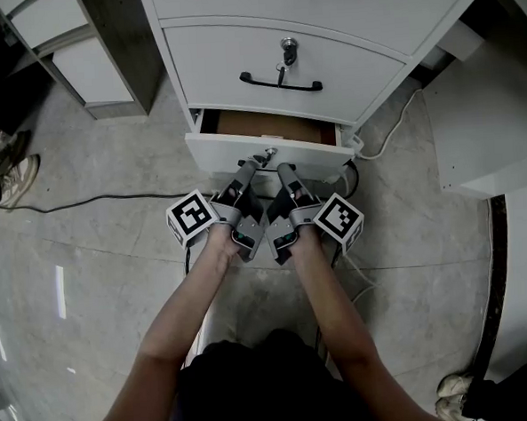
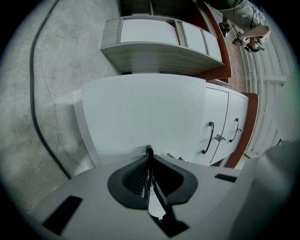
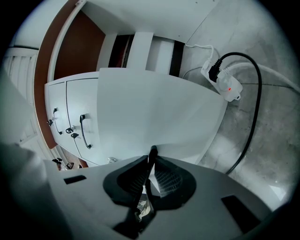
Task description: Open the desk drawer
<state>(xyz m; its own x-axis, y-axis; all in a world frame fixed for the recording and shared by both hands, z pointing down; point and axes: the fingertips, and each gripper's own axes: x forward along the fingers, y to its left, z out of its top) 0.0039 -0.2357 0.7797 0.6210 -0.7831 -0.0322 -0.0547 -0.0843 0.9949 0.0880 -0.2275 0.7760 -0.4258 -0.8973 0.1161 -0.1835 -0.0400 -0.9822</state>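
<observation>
Drawer (image 1: 224, 152) ajar, left tool (image 1: 254, 165), right tool (image 1: 284, 168) gripping handle (image 2: 149, 151)

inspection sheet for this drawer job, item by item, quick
surface: grey floor
job's things: bottom drawer partly out, brown inside showing; its handle sits in both grippers
clutter: shoe at left, second shoe lower right
grippers: left gripper and right gripper side by side, each shut on the handle
cables: black cable on floor at left; white cable at right; power strip by the cabinet
surroundings: drawer above shut, key in its lock
</observation>
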